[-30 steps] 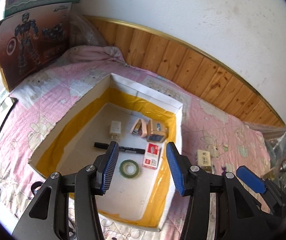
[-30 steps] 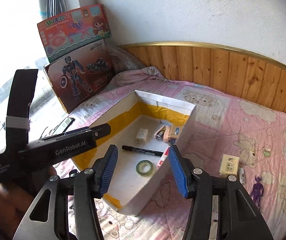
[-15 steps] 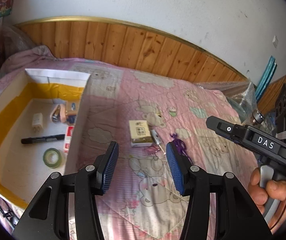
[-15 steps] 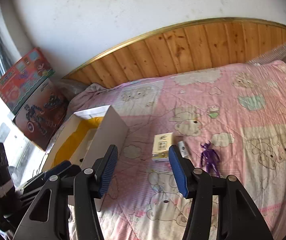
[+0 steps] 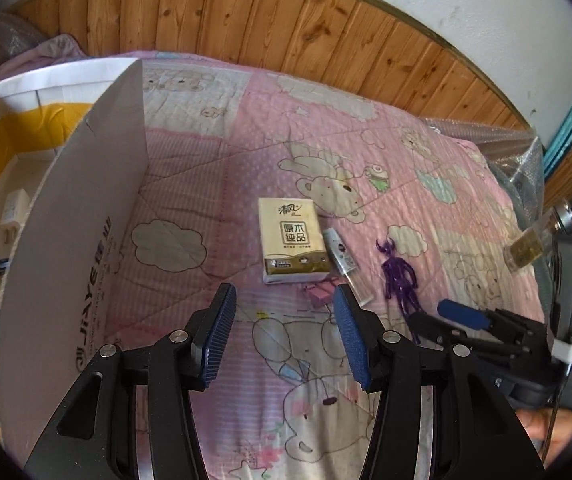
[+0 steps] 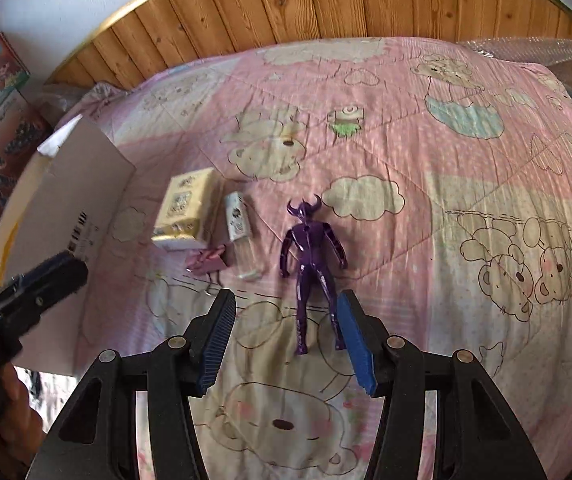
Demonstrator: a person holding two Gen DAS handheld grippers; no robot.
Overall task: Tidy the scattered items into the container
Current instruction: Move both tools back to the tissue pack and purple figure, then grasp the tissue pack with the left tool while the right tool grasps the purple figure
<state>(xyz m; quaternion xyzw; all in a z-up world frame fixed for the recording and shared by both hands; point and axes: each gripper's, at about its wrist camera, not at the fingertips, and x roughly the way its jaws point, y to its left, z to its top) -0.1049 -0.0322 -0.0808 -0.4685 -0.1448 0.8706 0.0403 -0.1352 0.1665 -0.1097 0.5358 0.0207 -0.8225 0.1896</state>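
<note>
Nearby, a white cardboard box (image 5: 85, 216) stands on the pink quilted bed (image 5: 213, 92). Beside it lie a soft, light tissue pack (image 5: 292, 240), then a rigid, slippery purple figurine (image 6: 312, 256), best pinched across its torso. Left tongs (image 5: 281, 336) are widening, empty; right tongs (image 6: 286, 336) gape, empty.

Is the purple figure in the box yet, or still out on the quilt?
Still out. The purple figure lies flat on the pink quilt, beside the white box; its legs reach between the open right gripper pads, untouched.
</note>
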